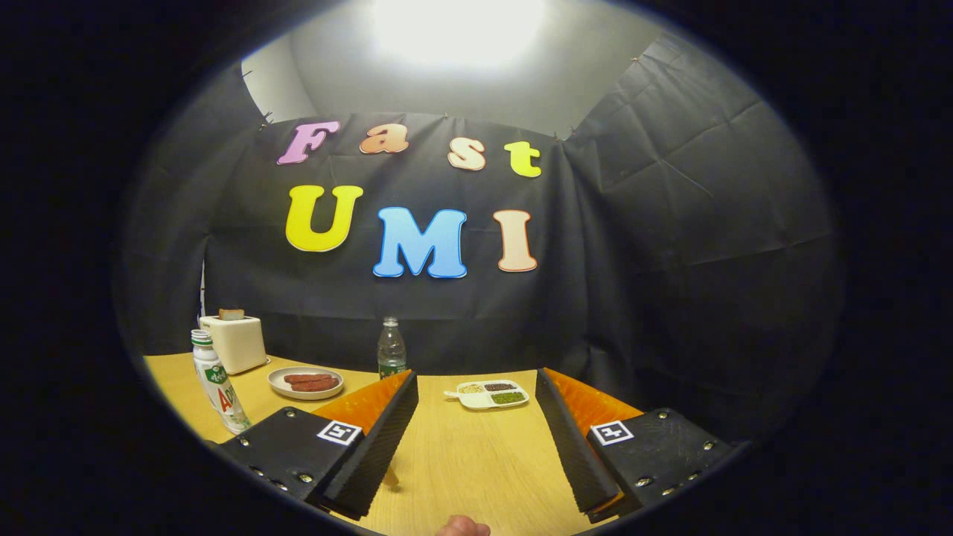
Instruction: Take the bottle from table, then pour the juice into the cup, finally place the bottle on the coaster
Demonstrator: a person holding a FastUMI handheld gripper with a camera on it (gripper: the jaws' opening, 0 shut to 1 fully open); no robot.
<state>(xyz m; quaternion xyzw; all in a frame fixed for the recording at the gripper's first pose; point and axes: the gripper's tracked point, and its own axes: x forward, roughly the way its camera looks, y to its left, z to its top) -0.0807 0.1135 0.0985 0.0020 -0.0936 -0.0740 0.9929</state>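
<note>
My gripper (476, 376) is open above the wooden table (461, 454), with nothing between its fingers. A white bottle (216, 381) with a green cap and a printed label stands upright left of the left finger, close to the table's near edge. A clear bottle (391, 348) with a green label stands farther back, just beyond the left fingertip, against the black cloth wall. Both bottles are well apart from the fingers.
A white toaster (234, 341) with a slice of bread in it stands at the back left. A plate (305, 383) with sausages lies beside it. A small divided dish (491, 394) of grains lies ahead between the fingers. A person's fingertip (461, 527) shows below.
</note>
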